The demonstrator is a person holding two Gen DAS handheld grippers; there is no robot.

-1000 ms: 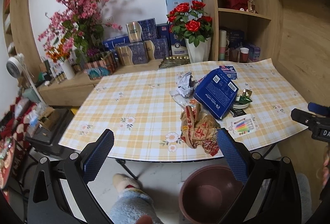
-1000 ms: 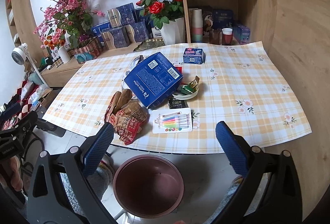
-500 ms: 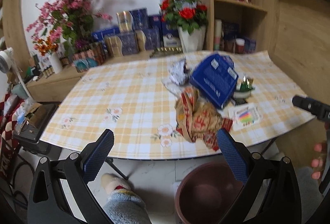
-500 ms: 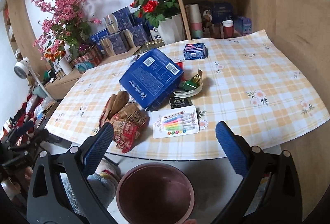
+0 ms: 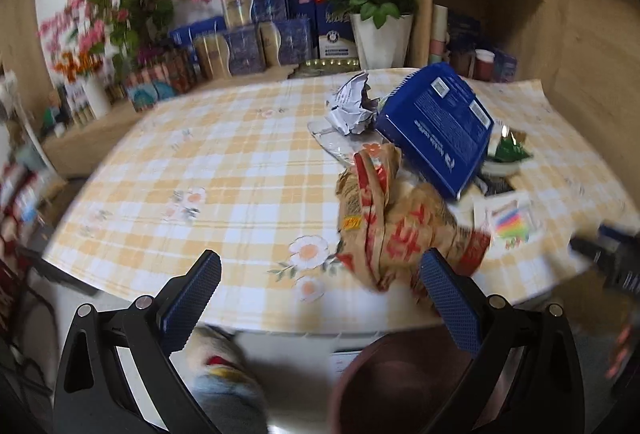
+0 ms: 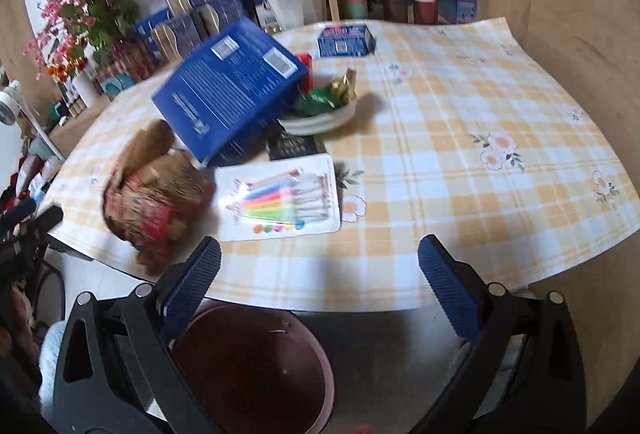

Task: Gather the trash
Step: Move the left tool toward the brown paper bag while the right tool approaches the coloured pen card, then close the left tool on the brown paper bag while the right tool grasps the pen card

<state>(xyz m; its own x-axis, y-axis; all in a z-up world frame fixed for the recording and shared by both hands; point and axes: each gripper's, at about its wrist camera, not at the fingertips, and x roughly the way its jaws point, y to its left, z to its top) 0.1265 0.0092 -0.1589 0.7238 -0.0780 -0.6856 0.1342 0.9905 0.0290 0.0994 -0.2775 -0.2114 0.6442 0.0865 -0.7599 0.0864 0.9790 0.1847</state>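
Two grippers are hanging at the near edge of the table [image 6: 500, 82], and we are carrying both spread wide with nothing between the fingers: the left gripper [image 5: 320, 286] and the right gripper [image 6: 318, 284]. We are holding them low and short of the cloth, which looks to us like the approach before a first pick. One maroon bin [image 6: 256, 370] is sitting on the floor directly under the right gripper and just below the table edge, we judge so that trash can be dropped or swept straight down into it. Ahead of the left gripper, just beyond its right finger, one crumpled brown and red paper bag [image 5: 392, 218] is lying near the edge; it seems the closest piece. Farther ahead we are counting one ball of crumpled white paper [image 5: 352, 106], one large blue box [image 5: 436, 126] leaning tilted on the clutter, and one small dish [image 6: 320, 114] holding green and gold wrappers whose number we cannot tell. Straight ahead of the right gripper, one card of coloured markers [image 6: 280, 198] is lying flat, and one small blue box [image 6: 346, 40] is sitting far beyond it. Motion blur is softening the left view.
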